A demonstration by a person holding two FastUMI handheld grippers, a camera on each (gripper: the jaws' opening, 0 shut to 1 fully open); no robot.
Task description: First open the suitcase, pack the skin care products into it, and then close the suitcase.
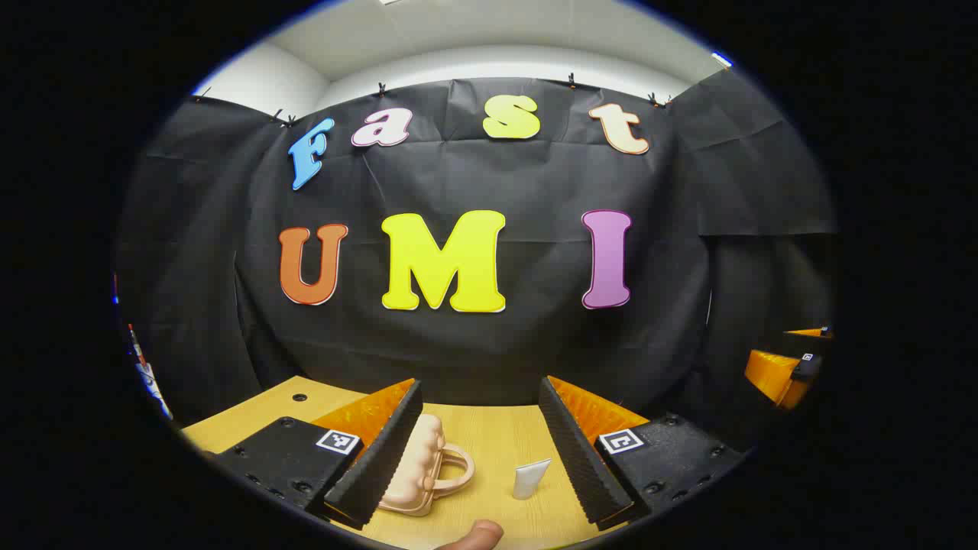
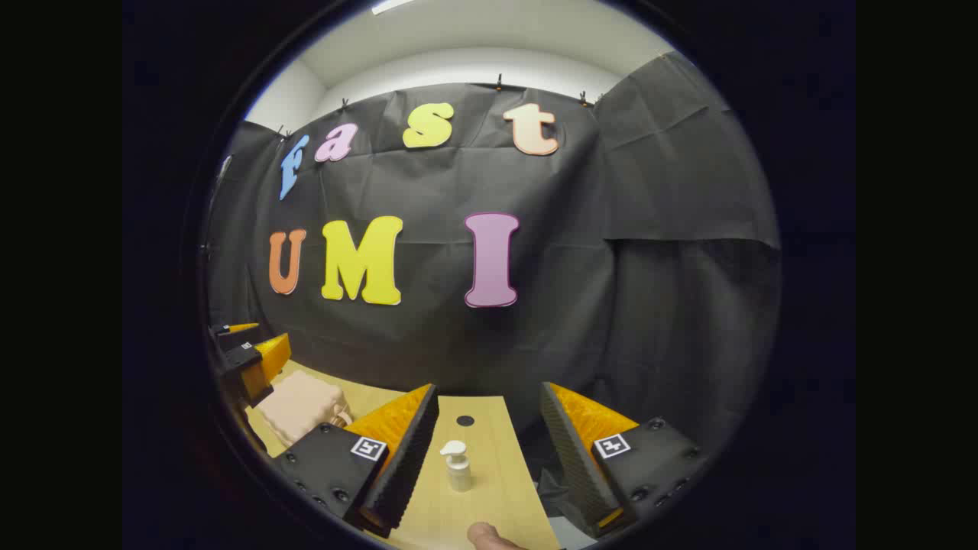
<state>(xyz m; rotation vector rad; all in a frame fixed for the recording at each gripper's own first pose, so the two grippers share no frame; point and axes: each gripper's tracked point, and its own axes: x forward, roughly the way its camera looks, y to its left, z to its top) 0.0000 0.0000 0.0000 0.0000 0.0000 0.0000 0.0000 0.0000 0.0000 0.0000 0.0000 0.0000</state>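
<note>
My left gripper (image 1: pixel 480 439), fingers apart, frames one closed pink suitcase (image 1: pixel 416 466) at 7 o'clock and one white tube (image 1: pixel 531 479) on the table (image 1: pixel 489 428). My right gripper (image 2: pixel 489 447), fingers apart, frames one pump bottle (image 2: pixel 457 464); suitcase at 9 o'clock.

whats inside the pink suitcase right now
That cannot be seen: the pink suitcase lies shut on the wooden table, its handle toward the white tube. The tube and the pump bottle stand outside it on the table.
</note>
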